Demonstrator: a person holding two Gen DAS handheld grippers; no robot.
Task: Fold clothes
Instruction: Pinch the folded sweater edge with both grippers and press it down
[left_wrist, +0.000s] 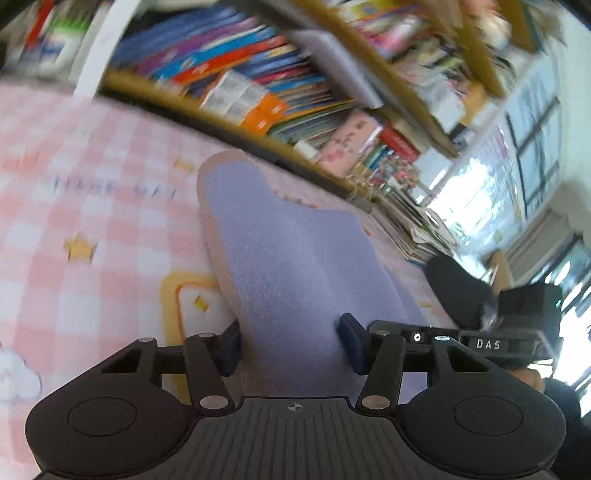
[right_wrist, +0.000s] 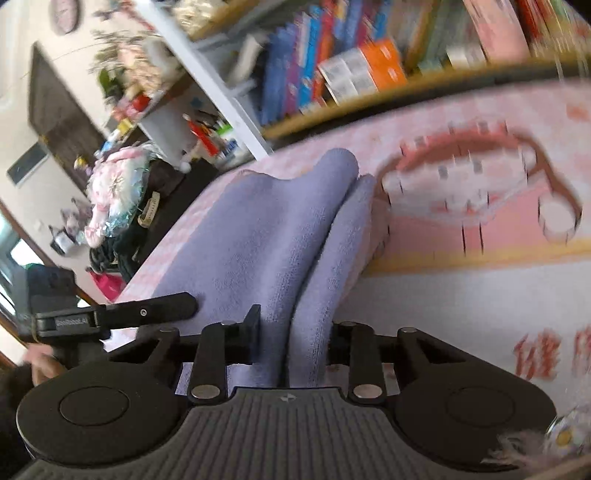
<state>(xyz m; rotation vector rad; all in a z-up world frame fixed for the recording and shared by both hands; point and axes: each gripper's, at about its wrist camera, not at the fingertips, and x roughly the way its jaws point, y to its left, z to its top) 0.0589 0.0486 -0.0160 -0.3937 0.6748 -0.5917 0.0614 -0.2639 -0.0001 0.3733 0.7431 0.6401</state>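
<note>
A lavender cloth (left_wrist: 288, 240) lies on the pink checked cover (left_wrist: 92, 184) and runs away from me as a long raised fold. My left gripper (left_wrist: 290, 343) straddles its near end. One pad sits at the cloth's left edge and the other rests over the cloth, its inner face still showing, so it stands open. In the right wrist view the cloth (right_wrist: 266, 229) is bunched into two ridges, and my right gripper (right_wrist: 291, 332) is shut on them. Its right pad is hidden behind the fabric. Each view shows the other gripper at the side: the right gripper (left_wrist: 498, 332) and the left gripper (right_wrist: 110, 314).
A wooden bookshelf (left_wrist: 240, 81) packed with colourful books runs along the far edge of the cover (right_wrist: 461, 277). The same bookshelf (right_wrist: 351, 55) fills the top of the right wrist view. A bright window (left_wrist: 517, 166) is at the right. Bags and clutter (right_wrist: 118, 184) stand beyond the left edge.
</note>
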